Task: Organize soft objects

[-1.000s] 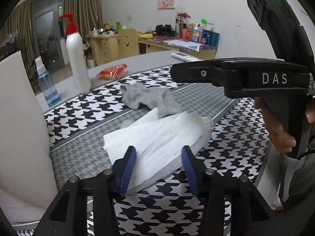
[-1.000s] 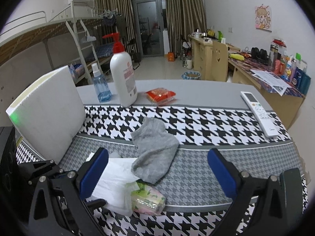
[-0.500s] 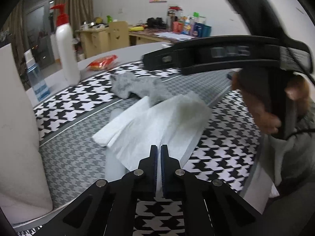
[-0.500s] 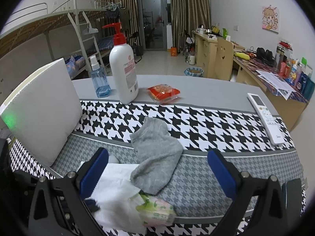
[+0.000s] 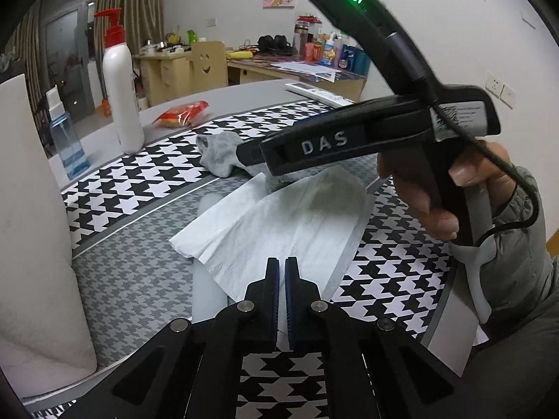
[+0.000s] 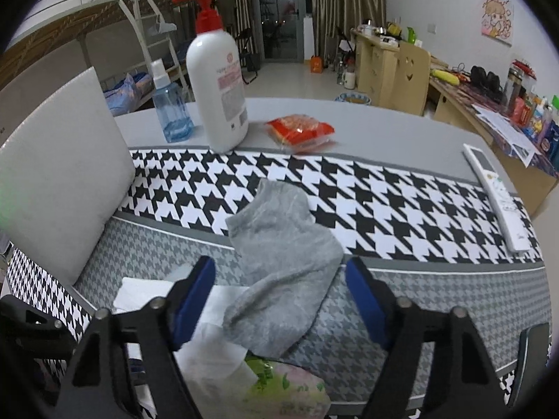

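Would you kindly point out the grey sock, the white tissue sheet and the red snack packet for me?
Grey sock point(image 6: 279, 262): right wrist view, middle of its body.
White tissue sheet point(image 5: 279, 230): left wrist view, centre of the sheet.
Red snack packet point(image 6: 300, 132): right wrist view, middle of its wrapper.

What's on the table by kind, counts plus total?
Bottles: 2 (white pump bottle, blue spray bottle)
Socks: 1 (grey sock)
Tissue sheets: 1 (white tissue)
Tissue packs: 1 (green-pink pack)
Snack packets: 1 (red packet)
Remotes: 1 (white remote)
Boards: 1 (white board)
Total: 8
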Tool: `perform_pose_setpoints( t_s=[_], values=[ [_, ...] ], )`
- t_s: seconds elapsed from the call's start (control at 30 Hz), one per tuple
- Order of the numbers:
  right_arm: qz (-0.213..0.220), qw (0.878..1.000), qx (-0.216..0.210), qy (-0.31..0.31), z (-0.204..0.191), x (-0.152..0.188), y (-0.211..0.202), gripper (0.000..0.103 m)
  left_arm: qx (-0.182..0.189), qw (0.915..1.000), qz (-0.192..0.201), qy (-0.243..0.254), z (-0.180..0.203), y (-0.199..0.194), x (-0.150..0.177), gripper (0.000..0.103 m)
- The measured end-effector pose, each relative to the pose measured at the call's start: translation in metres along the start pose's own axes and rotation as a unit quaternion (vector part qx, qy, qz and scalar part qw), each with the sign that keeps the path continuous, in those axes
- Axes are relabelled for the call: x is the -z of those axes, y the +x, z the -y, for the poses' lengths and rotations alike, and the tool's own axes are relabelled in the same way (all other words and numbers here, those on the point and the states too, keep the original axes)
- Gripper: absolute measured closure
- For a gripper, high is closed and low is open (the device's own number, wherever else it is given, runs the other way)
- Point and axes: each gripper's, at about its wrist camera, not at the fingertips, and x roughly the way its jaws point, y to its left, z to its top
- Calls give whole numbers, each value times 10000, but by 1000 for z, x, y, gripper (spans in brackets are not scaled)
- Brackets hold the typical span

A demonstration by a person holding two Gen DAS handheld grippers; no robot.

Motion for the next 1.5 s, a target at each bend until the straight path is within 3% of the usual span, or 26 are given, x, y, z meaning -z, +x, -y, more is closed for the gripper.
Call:
perform_pose_setpoints(
  t_s=[0.13,0.2,0.27,0.33,0.4,0.5,0.73,0.8,1.4,1.5],
  values=[
    [-227,9997,-8,46,3,2,11,47,-41,10000,-11,-78,-3,1,0,99],
    [-323,9994,-18,83,4,3,14,66,-47,9999,-33,-126,-6,3,-1,98],
    [-395,9991,-18,127,6,3,17,75,-57,9998,-54,-160,-7,4,-1,96],
    [-364,9992,-24,159,7,4,15,85,-65,9998,-66,-166,-7,4,-1,90],
    [-319,9993,-29,185,8,4,12,92,-76,9998,-42,-198,-9,5,-1,67],
    [-236,9995,-30,206,9,3,7,94,-88,9996,61,-275,-9,2,-3,47],
    [-35,9997,-4,240,10,0,-10,95,-82,9994,26,-333,-10,5,-3,38],
    [28,9997,-10,232,9,1,-15,95,-83,9996,-7,-272,-8,7,-3,32],
    [894,9958,86,159,0,10,-106,95,-146,9997,-185,-46,-2,21,-7,31],
    [933,9953,125,214,3,17,-115,95,-254,9994,-225,-7,-1,23,-8,37]
  ],
)
